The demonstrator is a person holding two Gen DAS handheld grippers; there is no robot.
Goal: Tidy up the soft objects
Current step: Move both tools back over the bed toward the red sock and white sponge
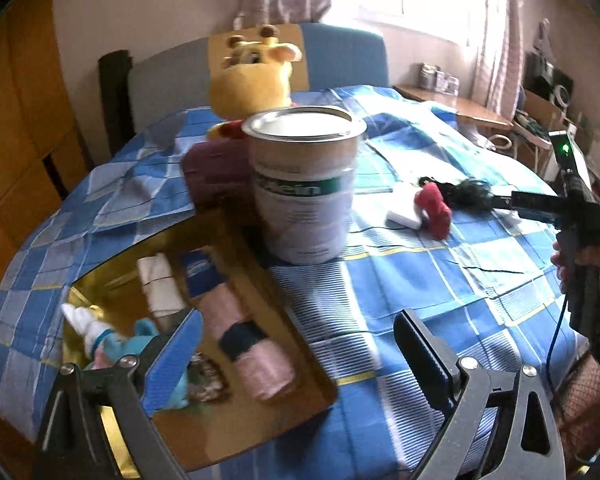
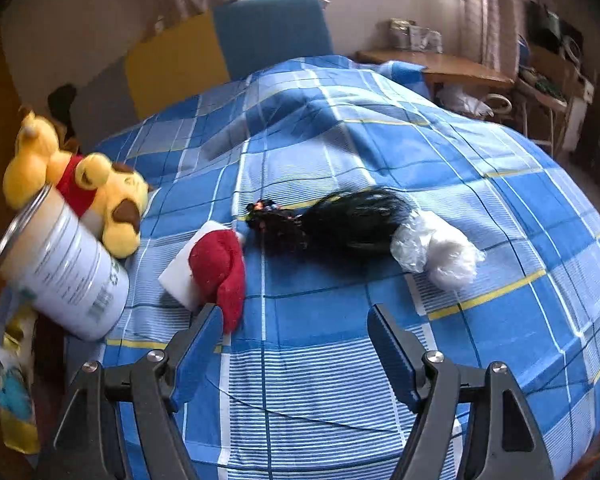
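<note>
On the blue checked bedspread (image 2: 380, 152) lie a red soft toy (image 2: 220, 272) on a white sponge block (image 2: 182, 276), a black hairpiece (image 2: 340, 220) and a crumpled clear bag (image 2: 436, 248). My right gripper (image 2: 296, 340) hovers open above the cloth just short of them, nothing between its fingers; it also shows at the right edge of the left wrist view (image 1: 500, 202). My left gripper (image 1: 300, 348) is open and empty over the corner of a gold tray (image 1: 204, 432) that holds rolled cloths (image 1: 244, 336) and a small blue toy (image 1: 140, 340).
A white tin (image 1: 304, 188) stands beside the tray, with a yellow plush bear (image 2: 80, 184) and a maroon roll (image 1: 216, 172) behind it. The headboard (image 2: 268, 28), a wooden desk (image 2: 432, 68) and cluttered shelves (image 2: 556, 80) lie beyond the bed.
</note>
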